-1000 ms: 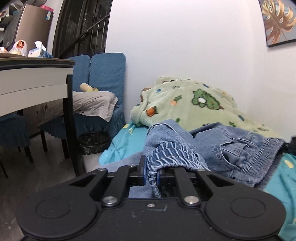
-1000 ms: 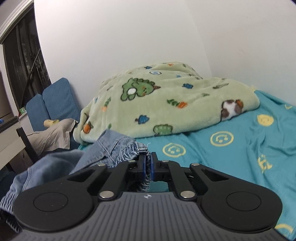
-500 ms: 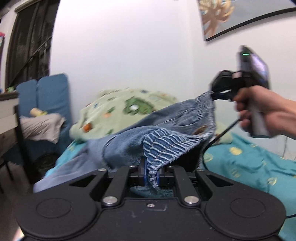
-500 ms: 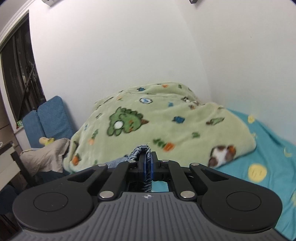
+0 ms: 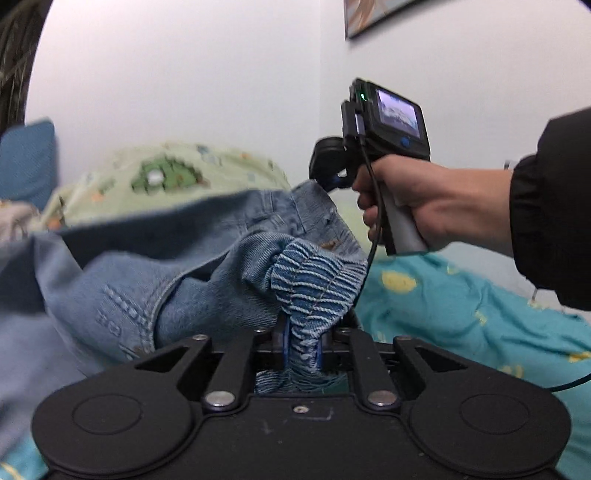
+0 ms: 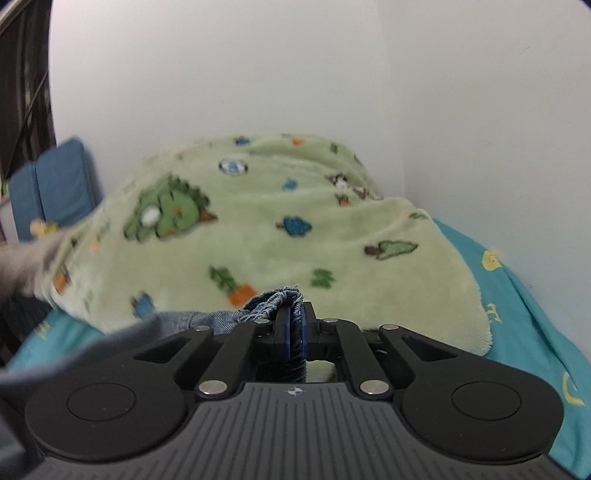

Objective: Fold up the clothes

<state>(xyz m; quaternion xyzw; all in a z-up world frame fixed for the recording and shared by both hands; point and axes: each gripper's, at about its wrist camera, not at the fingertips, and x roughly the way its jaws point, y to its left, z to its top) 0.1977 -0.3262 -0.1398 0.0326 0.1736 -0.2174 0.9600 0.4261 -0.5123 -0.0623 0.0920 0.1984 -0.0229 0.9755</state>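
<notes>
Jeans [image 5: 192, 295] waistband pinched both ends | lifted above bedsheet [image 5: 461, 314]

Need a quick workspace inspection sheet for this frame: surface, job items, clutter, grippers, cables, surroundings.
Surface: bed with a teal smiley-print sheet.
Job's things: denim shorts, lifted off the sheet and hanging between both grippers, held by the elastic waistband.
Clutter: green cartoon-print fleece blanket heaped at the far end of the bed.
Grippers: left gripper shut on the waistband; right gripper shut on another part of it, held by a hand in a black sleeve.
Cables: black cable hangs from the right gripper's handle beside the shorts; contact unclear.
Surroundings: white walls, framed picture top right, blue chair left of the bed.
</notes>
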